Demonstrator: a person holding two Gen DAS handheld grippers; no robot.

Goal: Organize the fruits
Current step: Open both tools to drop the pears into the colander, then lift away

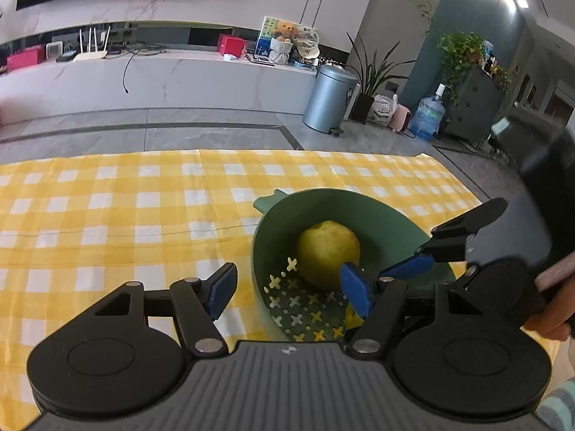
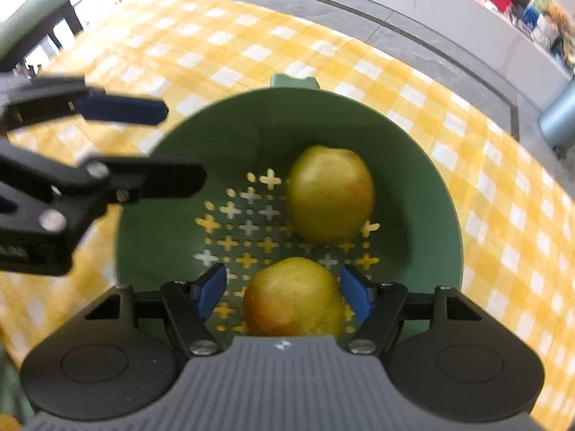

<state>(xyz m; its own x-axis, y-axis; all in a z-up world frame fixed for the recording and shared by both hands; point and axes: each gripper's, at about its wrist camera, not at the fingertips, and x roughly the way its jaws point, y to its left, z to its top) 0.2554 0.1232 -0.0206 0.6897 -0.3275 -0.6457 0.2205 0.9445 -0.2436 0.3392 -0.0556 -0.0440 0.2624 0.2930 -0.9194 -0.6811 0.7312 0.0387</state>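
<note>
Green colander bowl (image 2: 424,165) on yellow checked tablecloth (image 2: 222,39), cross-shaped holes in base, small tab handle at far rim

Two yellow-green fruits inside: far fruit (image 2: 330,194) resting on the base right of centre, near fruit (image 2: 293,296) with reddish blush at the near side, partly hidden by the right tool's body

Right gripper (image 2: 284,292) over the bowl, pointing steeply down, jaws spread either side of near fruit; left pad clearly off it, right pad (image 2: 355,296) just beside it, contact there unclear, no firm pinch seen

Left gripper (image 1: 289,289) at bowl's left edge, jaws spread wide with the rim between them, one pad (image 1: 354,289) inside near the far fruit (image 1: 329,253), other outside over the cloth, nothing pinched

A hand (image 1: 553,305) gripping the right tool at the frame edge in left wrist view

Behind table: grey pedal bin (image 1: 329,97), water jug (image 1: 427,116), potted plants
</note>
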